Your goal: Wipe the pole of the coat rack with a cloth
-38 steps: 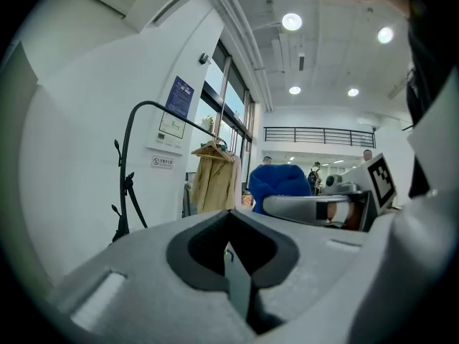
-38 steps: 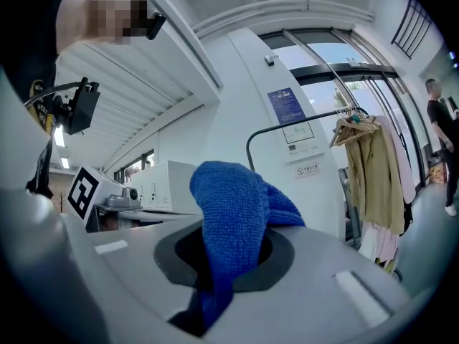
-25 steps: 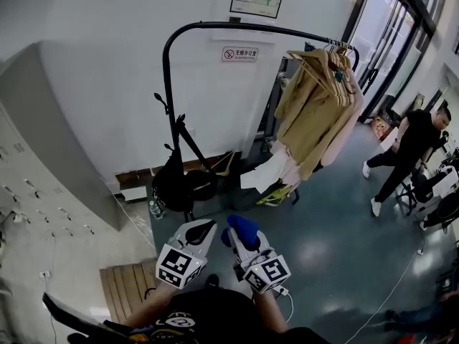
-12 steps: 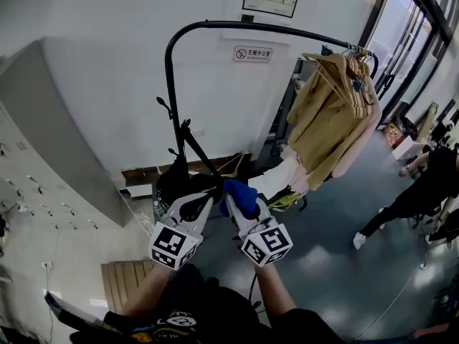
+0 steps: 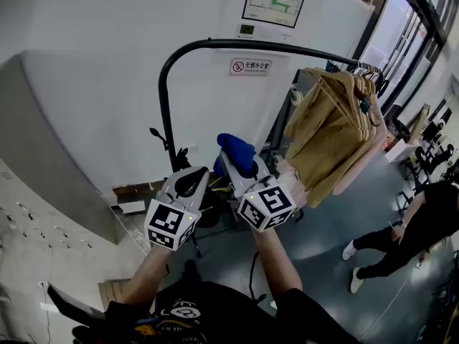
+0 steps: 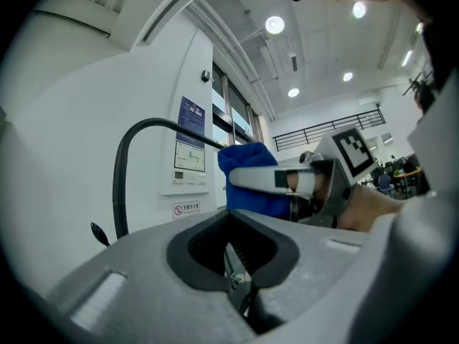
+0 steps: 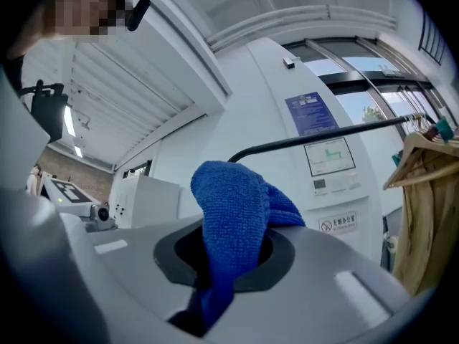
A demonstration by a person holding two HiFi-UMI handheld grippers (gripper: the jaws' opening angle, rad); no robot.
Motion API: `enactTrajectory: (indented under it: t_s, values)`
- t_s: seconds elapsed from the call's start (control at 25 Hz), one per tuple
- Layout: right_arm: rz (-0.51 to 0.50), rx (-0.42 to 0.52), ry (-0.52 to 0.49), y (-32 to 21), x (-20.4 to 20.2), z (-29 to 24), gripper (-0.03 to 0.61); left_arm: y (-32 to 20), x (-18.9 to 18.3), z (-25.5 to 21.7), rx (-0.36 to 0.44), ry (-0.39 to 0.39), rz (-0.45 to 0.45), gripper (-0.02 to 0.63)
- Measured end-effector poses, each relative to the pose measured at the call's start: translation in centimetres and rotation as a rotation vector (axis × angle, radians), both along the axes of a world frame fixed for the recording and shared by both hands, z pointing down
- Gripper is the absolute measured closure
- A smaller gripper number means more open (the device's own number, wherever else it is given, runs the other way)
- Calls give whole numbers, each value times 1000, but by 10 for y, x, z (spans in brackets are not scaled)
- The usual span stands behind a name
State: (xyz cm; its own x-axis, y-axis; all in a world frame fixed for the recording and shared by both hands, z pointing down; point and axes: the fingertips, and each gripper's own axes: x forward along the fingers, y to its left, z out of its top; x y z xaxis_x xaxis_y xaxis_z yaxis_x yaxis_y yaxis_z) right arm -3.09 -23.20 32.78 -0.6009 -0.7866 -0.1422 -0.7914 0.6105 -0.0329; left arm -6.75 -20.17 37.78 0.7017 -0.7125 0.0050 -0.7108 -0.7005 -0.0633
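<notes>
Currently my right gripper [image 5: 233,166] pinches the blue cloth [image 5: 237,150], bunched above its jaws as a wiping pad, near the coat rack's black pole [image 5: 164,113] without touching, while my left gripper [image 5: 192,183] rides alongside, jaws together, empty.

Wall sign [image 5: 250,67]: I am seeing a red no-smoking ring beside a short row of Chinese characters, which I am not managing to read.
Framed plan [image 5: 274,3]: I am making out lines and a green patch, but its print is staying too small for me.
Blue poster [image 7: 311,113]: I am seeing white lines of text on it, none legible.
Left cube [image 5: 171,224]: I am looking at a black-and-white square marker, no letters.
Right cube [image 5: 265,208]: I am looking at the same kind of marker.
</notes>
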Motion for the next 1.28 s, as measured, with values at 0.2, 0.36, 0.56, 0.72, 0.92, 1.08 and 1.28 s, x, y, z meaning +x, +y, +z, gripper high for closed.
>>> enactTrajectory:
  t_s: [0.2, 0.36, 0.56, 0.72, 0.92, 1.08, 1.28]
  values:
    - [15, 130, 7, -67, -13, -75, 532, -47, -6, -23, 40, 15, 42, 612]
    - [18, 240, 1, -103, -19, -133, 532, -64, -1, -8, -2, 19, 66, 612]
    - [-29, 296, 1, -130, -26, -169, 532, -71, 22, 4, -26, 2, 83, 612]
    - [-33, 291, 8, -146, -10, -172, 532, -77, 42, -2, -11, -2, 69, 612]
    - [75, 299, 18, -173, 54, -175, 532, -87, 64, -7, -4, -3, 42, 612]
    - [169, 312, 21, -190, 123, -174, 532, -94, 81, -8, -5, -2, 25, 612]
    - [265, 325, -8, -211, 221, -180, 532, -99, 104, -8, -1, -10, 16, 612]
